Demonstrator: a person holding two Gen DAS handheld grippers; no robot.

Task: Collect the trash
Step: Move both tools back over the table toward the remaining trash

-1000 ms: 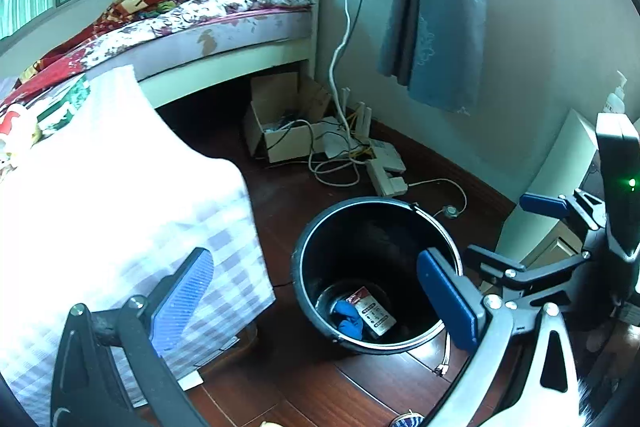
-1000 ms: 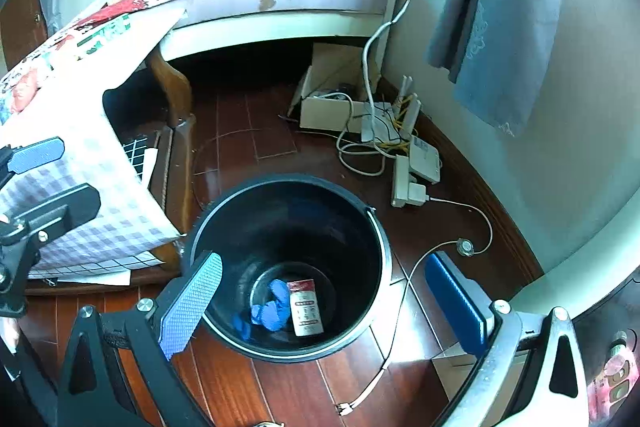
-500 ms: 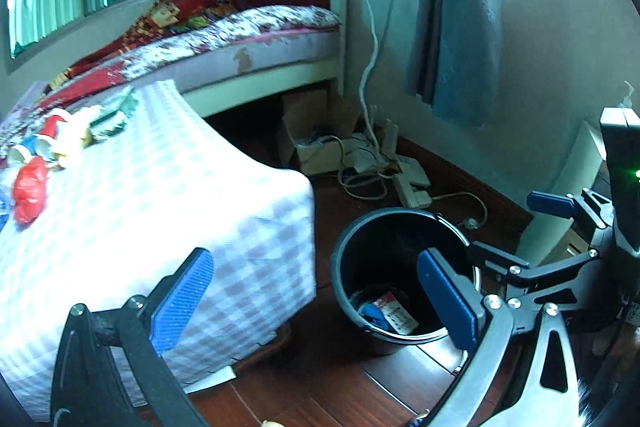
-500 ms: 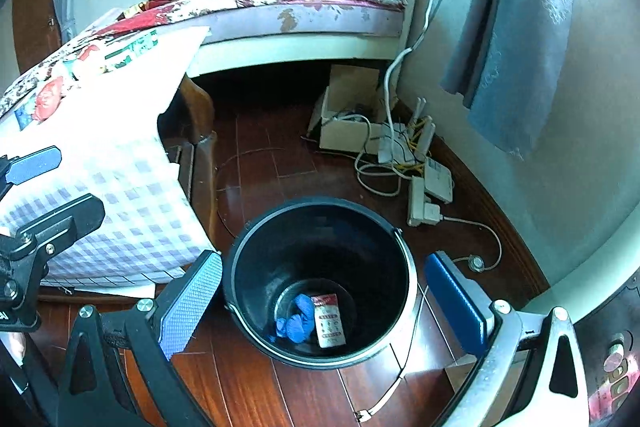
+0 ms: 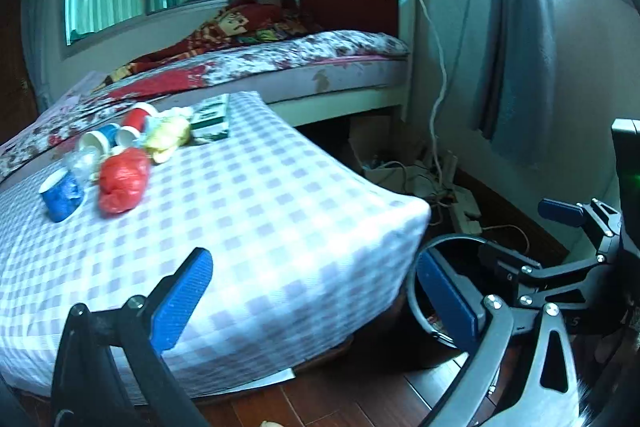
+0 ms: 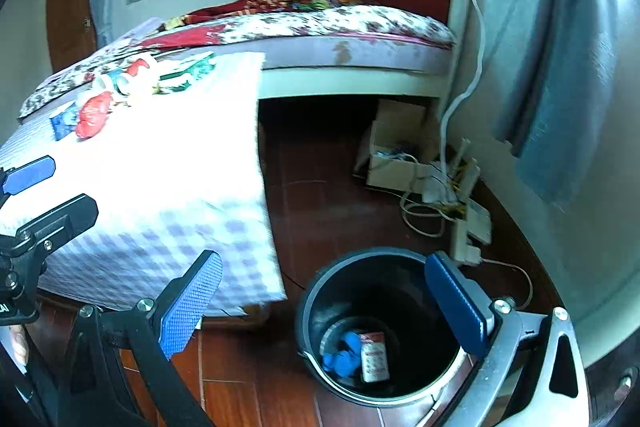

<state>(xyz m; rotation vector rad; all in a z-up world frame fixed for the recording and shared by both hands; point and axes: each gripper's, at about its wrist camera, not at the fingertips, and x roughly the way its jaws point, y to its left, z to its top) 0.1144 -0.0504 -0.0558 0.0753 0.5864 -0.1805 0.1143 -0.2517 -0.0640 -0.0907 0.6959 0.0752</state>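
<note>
Trash lies at the far left of a table under a checked cloth (image 5: 280, 227): a crumpled red bag (image 5: 122, 179), a blue paper cup (image 5: 62, 193), a red cup (image 5: 136, 117), a yellow wrapper (image 5: 168, 139) and a green-white box (image 5: 210, 119). A black bin (image 6: 384, 327) stands on the floor to the table's right and holds a blue scrap (image 6: 344, 353) and a white packet (image 6: 374, 355). My left gripper (image 5: 316, 303) is open and empty over the table's near edge. My right gripper (image 6: 324, 303) is open and empty above the bin.
A bed (image 5: 304, 63) with a red headboard stands behind the table. A cardboard box (image 6: 394, 151), cables and power strips (image 6: 472, 223) lie on the wood floor by the wall. A grey curtain (image 5: 516, 39) hangs at the right.
Both grippers have risen and tilted up away from the bin. The left view has swung left, so the tabletop and its trash have come into sight. Both stay open.
</note>
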